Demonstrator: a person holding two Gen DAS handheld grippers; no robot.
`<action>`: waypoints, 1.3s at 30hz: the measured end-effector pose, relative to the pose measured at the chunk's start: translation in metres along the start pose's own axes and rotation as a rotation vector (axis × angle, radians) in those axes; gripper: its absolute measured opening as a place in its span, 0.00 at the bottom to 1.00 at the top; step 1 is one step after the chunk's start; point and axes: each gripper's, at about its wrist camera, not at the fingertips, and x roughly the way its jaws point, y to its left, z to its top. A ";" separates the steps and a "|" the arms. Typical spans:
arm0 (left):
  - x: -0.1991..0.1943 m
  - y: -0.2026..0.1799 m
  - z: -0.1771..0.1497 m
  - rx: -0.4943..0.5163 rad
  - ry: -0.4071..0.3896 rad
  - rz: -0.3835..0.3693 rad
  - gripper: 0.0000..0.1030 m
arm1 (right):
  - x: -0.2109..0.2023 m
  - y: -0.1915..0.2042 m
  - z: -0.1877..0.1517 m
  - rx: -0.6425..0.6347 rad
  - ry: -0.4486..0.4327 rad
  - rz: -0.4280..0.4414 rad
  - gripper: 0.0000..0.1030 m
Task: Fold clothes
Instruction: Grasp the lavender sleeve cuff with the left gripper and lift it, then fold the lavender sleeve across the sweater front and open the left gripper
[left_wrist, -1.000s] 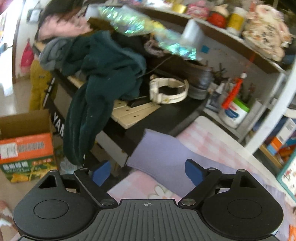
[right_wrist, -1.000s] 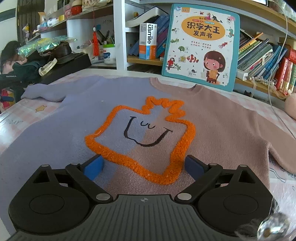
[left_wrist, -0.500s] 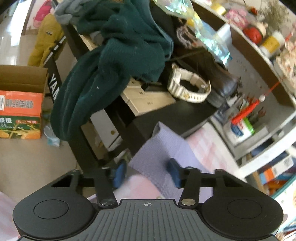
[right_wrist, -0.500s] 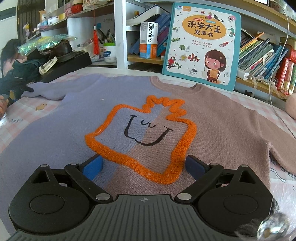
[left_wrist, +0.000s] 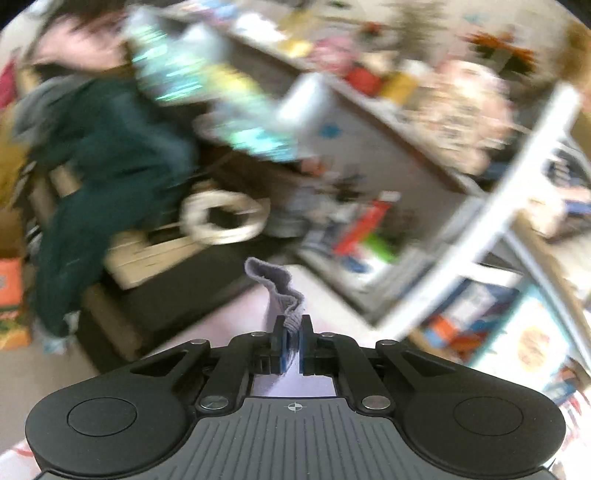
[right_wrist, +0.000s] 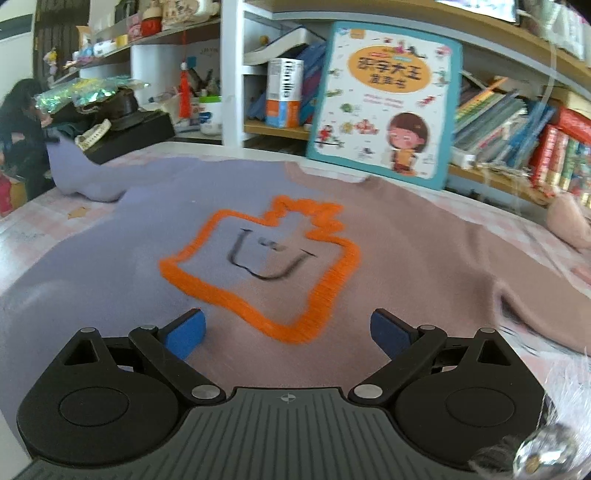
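Note:
A sweater (right_wrist: 155, 236), lilac on the left half and dusty pink on the right, lies spread flat on the table with an orange-outlined smiling face in the middle. My left gripper (left_wrist: 291, 334) is shut on the cuff of the lilac sleeve (left_wrist: 280, 295), which stands up crumpled between the pads. In the right wrist view that sleeve (right_wrist: 74, 177) is lifted at the far left table edge. My right gripper (right_wrist: 288, 328) is open and empty, low over the sweater's lower hem, below the orange outline.
A children's book (right_wrist: 384, 99) leans against the bookshelf (right_wrist: 517, 122) behind the sweater. A black side table (right_wrist: 133, 133) with clothes, a white band (left_wrist: 221, 221) and clutter stands at the left. A pink soft object (right_wrist: 569, 225) lies at the right.
My left gripper closed on the lilac sleeve cuff and lifted it; its view is now blurred by motion. My right gripper stayed open and shifted slightly over the hem.

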 end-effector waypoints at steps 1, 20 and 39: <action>-0.002 -0.017 0.001 0.027 0.000 -0.036 0.04 | -0.005 -0.005 -0.002 0.000 0.000 -0.006 0.93; 0.061 -0.320 -0.122 0.361 0.287 -0.577 0.04 | -0.016 -0.032 -0.023 0.057 0.044 0.013 0.99; 0.040 -0.267 -0.149 0.532 0.387 -0.442 0.38 | -0.018 -0.035 -0.022 0.073 0.042 0.029 1.00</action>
